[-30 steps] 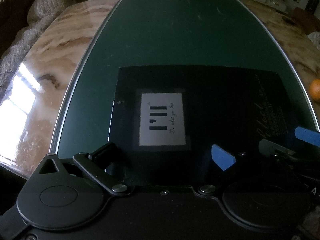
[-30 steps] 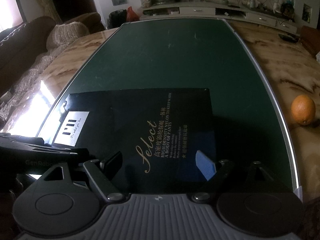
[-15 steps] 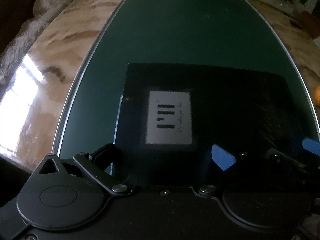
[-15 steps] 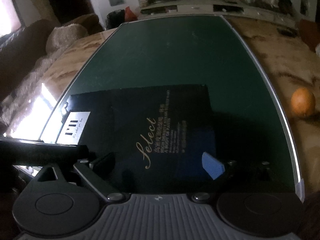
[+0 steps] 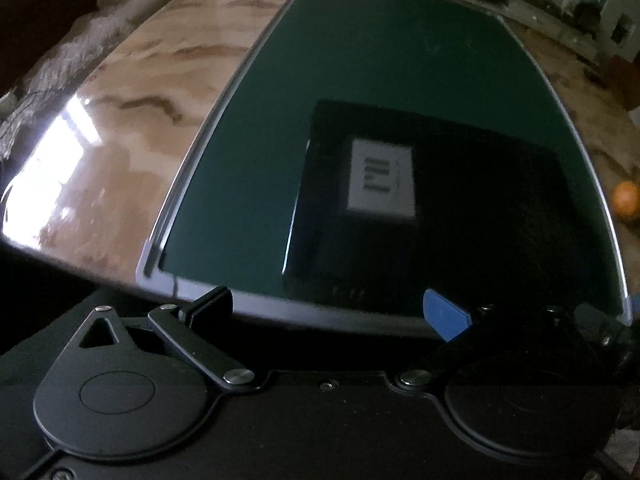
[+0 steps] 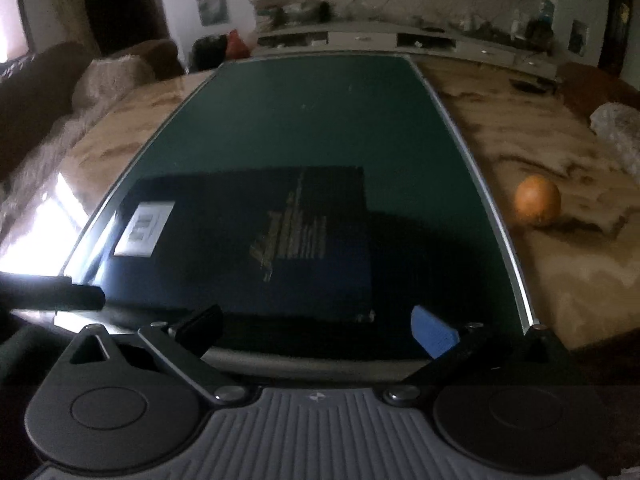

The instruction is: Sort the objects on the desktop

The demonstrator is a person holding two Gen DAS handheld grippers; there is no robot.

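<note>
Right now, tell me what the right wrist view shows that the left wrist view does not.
Only the right wrist view shows the gold lettering on the black box, a cabinet along the far wall, and the left gripper's dark body. Only the left wrist view shows the box's near left corner. Both show the box, its white label, the green mat and the orange.

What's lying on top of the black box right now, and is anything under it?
On the black box only a white label near its left end and gold print show. It lies flat on the green mat; whatever is beneath or inside is hidden.
</note>
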